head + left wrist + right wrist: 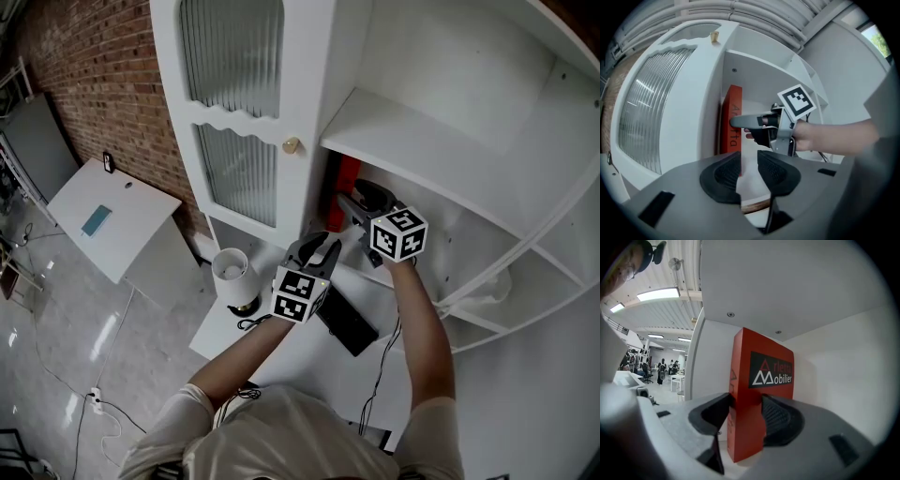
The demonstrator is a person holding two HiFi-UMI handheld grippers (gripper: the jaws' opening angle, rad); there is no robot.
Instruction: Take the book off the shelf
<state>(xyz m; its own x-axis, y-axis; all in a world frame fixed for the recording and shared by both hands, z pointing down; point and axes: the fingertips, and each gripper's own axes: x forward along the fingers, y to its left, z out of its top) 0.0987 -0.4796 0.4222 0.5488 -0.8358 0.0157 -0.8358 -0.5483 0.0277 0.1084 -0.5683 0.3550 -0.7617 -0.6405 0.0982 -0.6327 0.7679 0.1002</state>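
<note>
Two grippers: grey moulded plastic, black ribbed pads (726, 176), one black-and-white marker cube (398, 234) apiece.
Left gripper (749, 161): partly open, a narrow gap between the pads, holding nothing; level, short of the cabinet, just left of the other in the head view (323, 246).
Right gripper (747, 406): closed onto the book (761, 380), one pad against each face, low on its near edge; reaching in under the upper shelf board (422, 141) in the head view (352, 204).
Book's form and place: red, matte, slim and sharp-cornered; upright on the lower shelf (749, 185), at its left end beside the cabinet's side wall.
Label: black panel, white-and-red triangle mark, "Mobilier" in white; red word above only partly readable.
Left gripper view only: sideways lettering down the red cover (732, 117), cut off by the right gripper (743, 126) and hand.
Cabinet: white painted, curved open shelves, ribbed-glass door (230, 56) with a scalloped rail and round brass knob (292, 145).
Head view only: red brick wall (84, 75) and a white cylindrical thing (232, 267) on the desk below.
Right gripper view only: far-off bright hall with desks and people.
</note>
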